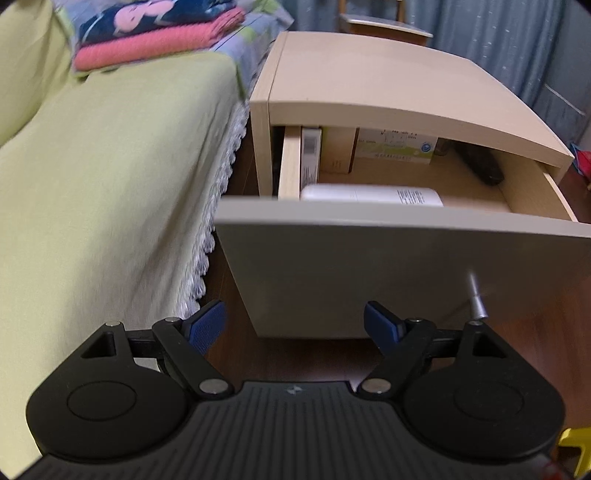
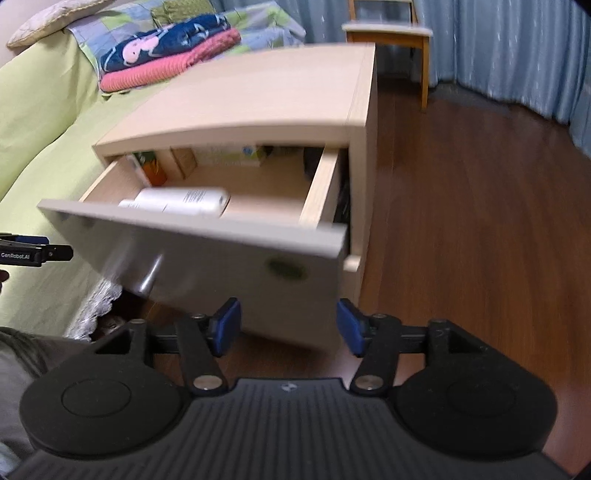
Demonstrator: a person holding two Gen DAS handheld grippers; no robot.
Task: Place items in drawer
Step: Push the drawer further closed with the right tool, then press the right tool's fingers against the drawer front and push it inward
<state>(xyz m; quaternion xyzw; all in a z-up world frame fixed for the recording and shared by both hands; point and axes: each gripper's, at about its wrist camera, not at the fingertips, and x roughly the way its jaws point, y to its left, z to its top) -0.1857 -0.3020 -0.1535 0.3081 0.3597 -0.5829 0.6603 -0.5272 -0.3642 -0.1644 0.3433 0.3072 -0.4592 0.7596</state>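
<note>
In left wrist view: left tool (image 1: 294, 320) spread wide, blue pads (image 1: 205, 326) apart, nothing between them, poised low before grey front panel of drawer (image 1: 369, 258). Drawer pulled out of pale wood nightstand (image 1: 369, 74). White bottle (image 1: 371, 194) lying on its side inside, just behind front panel. Boxes (image 1: 397, 147) standing at back of drawer; dark object (image 1: 482, 166) at back right, too blurred to identify. Metal handle (image 1: 476, 299) protruding from panel at right. Bed with green cover (image 1: 110, 166) left of nightstand, folded blankets (image 1: 155, 33) on top.

In right wrist view: right tool (image 2: 289, 325) likewise open, empty, facing drawer front (image 2: 221, 266) from right side. White bottle (image 2: 181, 201) on its side at front left of drawer. Left tool (image 2: 33, 251) partly visible at left edge, beside panel. Wooden floor (image 2: 461, 221) to right; chair (image 2: 388, 33) and curtain (image 2: 517, 44) behind
</note>
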